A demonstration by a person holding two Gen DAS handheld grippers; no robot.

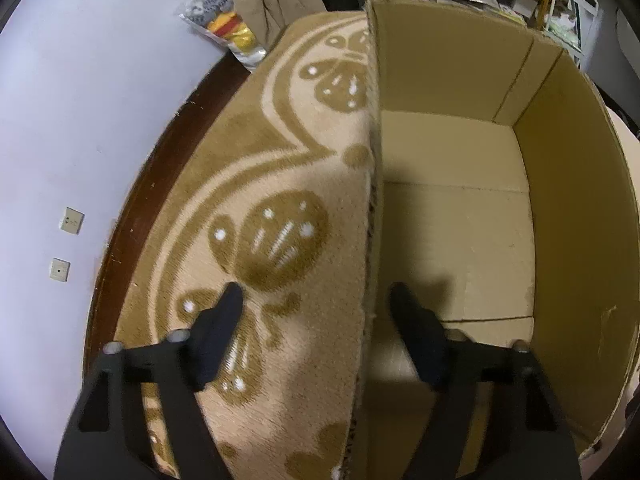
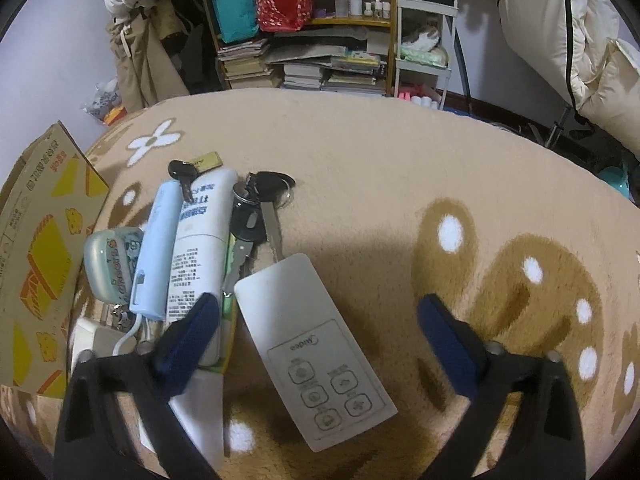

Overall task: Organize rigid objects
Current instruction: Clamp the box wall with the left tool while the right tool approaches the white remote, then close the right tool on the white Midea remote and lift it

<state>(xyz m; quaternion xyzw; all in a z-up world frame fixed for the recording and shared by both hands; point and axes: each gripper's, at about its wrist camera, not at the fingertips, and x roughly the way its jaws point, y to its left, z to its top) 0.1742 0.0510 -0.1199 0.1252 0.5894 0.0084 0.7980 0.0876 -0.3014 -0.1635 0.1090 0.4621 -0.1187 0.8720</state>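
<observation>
Two grippers, both with fingers apart: left gripper point(image 1: 312, 300) straddles the cardboard box point(image 1: 452, 216) wall, right gripper point(image 2: 316, 312) hovers over a white remote point(image 2: 308, 344) marked "Midea". Tan patterned carpet point(image 2: 360, 160) underneath; cluttered bookshelf point(image 2: 312, 60) behind. Keys point(image 2: 260, 208) and a white tube point(image 2: 204, 236) lie just left of the remote.

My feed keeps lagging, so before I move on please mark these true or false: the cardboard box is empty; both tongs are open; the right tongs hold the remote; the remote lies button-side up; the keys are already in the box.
1. The brown cardboard box is empty: true.
2. Both the left tongs and right tongs are open: true.
3. The right tongs hold the white rectangular remote control: false, it lies free on the carpet between the open jaws.
4. The remote lies button-side up: true.
5. The bunch of metal keys is in the box: false, it lies on the beige patterned carpet.
</observation>
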